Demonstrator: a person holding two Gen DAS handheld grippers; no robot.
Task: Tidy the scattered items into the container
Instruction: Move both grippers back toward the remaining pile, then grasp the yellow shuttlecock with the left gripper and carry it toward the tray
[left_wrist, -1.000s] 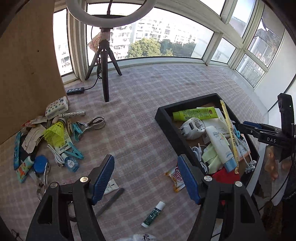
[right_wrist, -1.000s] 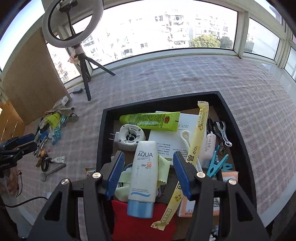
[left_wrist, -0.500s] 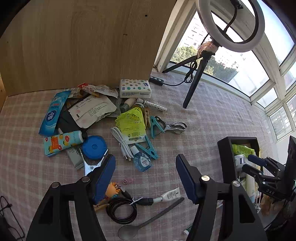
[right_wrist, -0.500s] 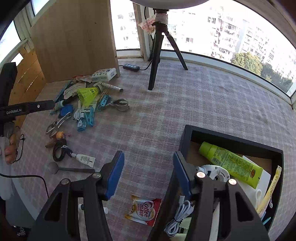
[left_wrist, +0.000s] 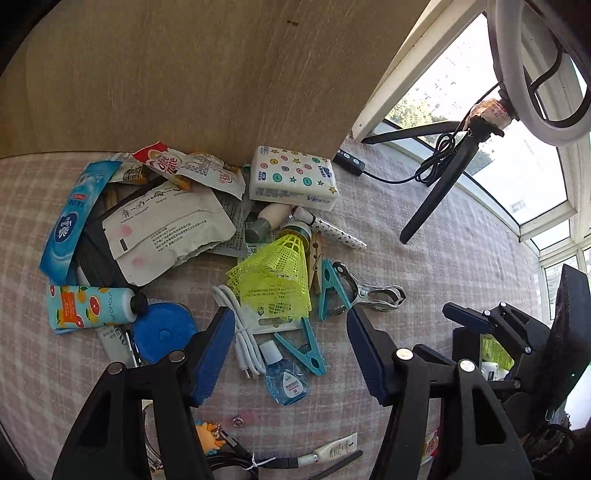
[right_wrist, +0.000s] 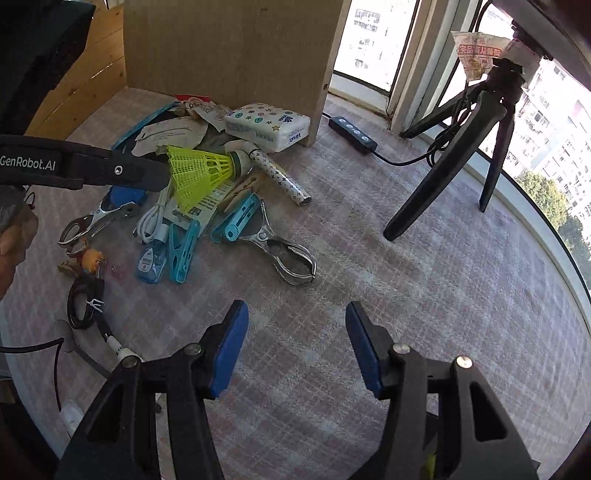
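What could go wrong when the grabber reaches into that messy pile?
The left gripper, jaws open, hangs over crowded things. Closing might catch the white cable or teal clip along with the eye-drop bottle. The light yellow shuttlecock could get knocked and roll.

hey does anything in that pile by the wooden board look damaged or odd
The white sachet looks torn open and crumpled. The coffee creamer packets behind it are ripped too. Everything else is jumbled but seems intact.

A checked pinkish cloth fills the lower frame; a wooden panel stands upper left, sunlit windows and a tripod upper right.
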